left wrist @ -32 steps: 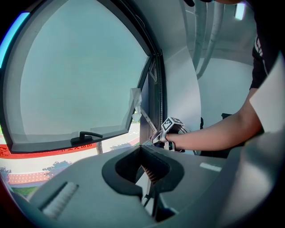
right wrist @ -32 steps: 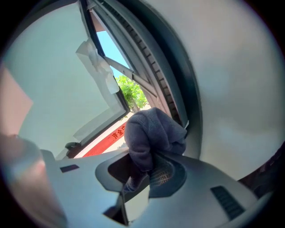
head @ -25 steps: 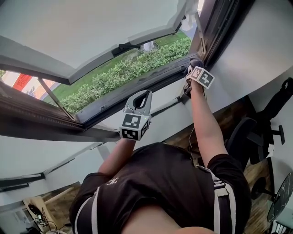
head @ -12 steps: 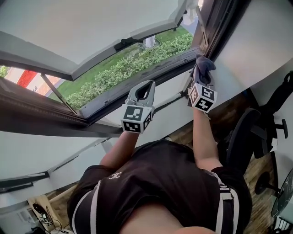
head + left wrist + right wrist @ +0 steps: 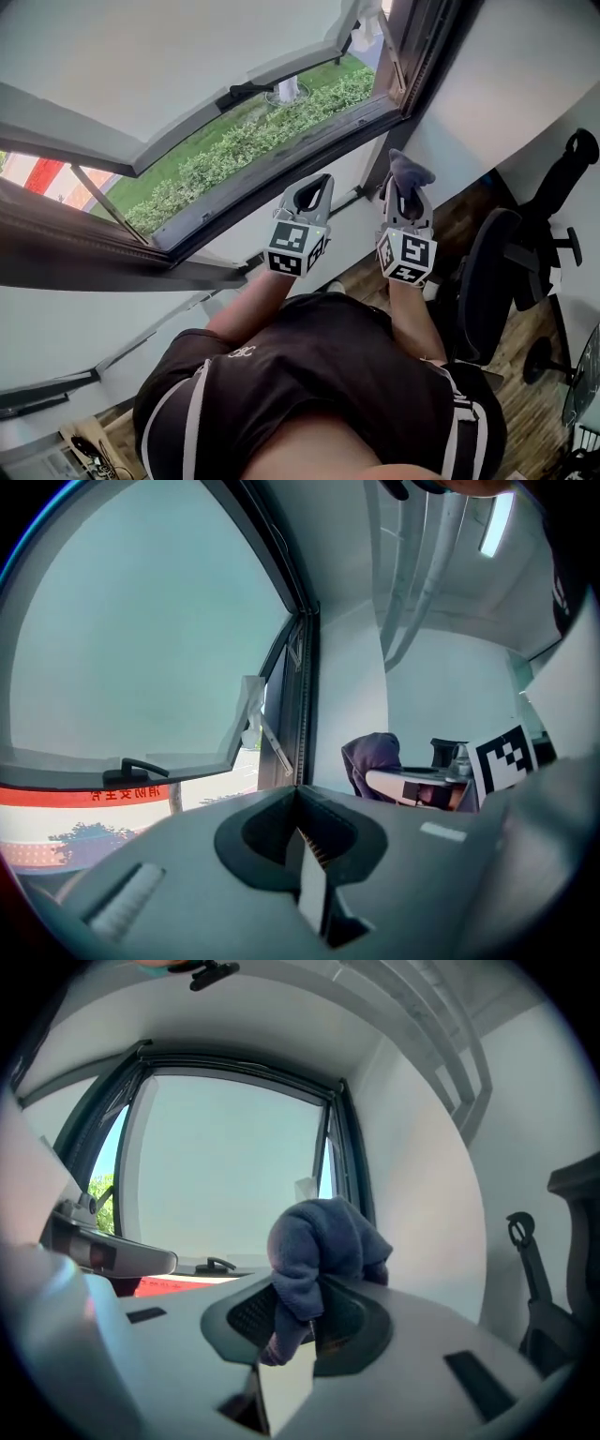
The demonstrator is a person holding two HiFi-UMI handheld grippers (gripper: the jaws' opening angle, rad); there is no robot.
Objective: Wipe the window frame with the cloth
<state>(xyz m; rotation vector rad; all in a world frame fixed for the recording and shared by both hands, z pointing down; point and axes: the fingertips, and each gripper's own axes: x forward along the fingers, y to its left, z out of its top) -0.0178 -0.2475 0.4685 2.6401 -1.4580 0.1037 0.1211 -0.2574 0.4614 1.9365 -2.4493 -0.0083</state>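
A dark window frame (image 5: 281,164) runs across the head view, its sash pushed outward. My right gripper (image 5: 403,192) is shut on a grey-blue cloth (image 5: 409,172), held well back from the frame, below its right corner. The cloth (image 5: 319,1251) bulges out of the closed jaws in the right gripper view, with the frame (image 5: 342,1147) beyond it. My left gripper (image 5: 314,192) hangs beside the right one, shut, with nothing between its jaws. The left gripper view shows the frame's upright (image 5: 305,705) and the cloth (image 5: 370,761) off to the right.
A black office chair (image 5: 511,272) stands on the wooden floor at the right. White wall (image 5: 497,84) lies right of the window, a white sill (image 5: 309,239) below it. A hedge (image 5: 253,136) is outside. The window handle (image 5: 239,92) sits on the open sash.
My right gripper has pulled down and back from the frame's lower right corner with the cloth. The left gripper has shifted slightly right, now beside it.
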